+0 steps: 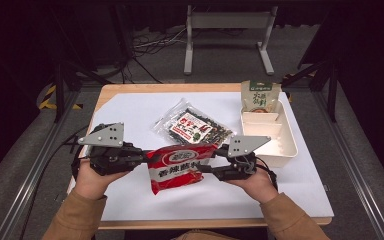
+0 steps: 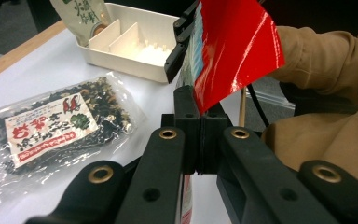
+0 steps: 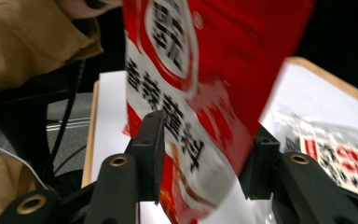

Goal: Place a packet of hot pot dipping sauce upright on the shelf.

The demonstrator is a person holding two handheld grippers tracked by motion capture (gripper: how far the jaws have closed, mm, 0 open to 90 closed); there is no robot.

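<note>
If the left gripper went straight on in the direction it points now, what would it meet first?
Most likely the right gripper. The left gripper, shut on the red packet, points across at it. Depth is unclear, so this is a judgement.

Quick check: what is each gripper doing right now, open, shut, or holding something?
Left gripper: shut on the red snack bag, pinching its edge.
Right gripper: jaws apart around the bag's other side; whether the pads press it cannot be told.

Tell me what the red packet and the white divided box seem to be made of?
Red packet: probably thin glossy plastic film; it shines and creases where held. White divided box: looks like rigid matte plastic, with smooth moulded walls and partitions, though the material isn't certain.
</note>
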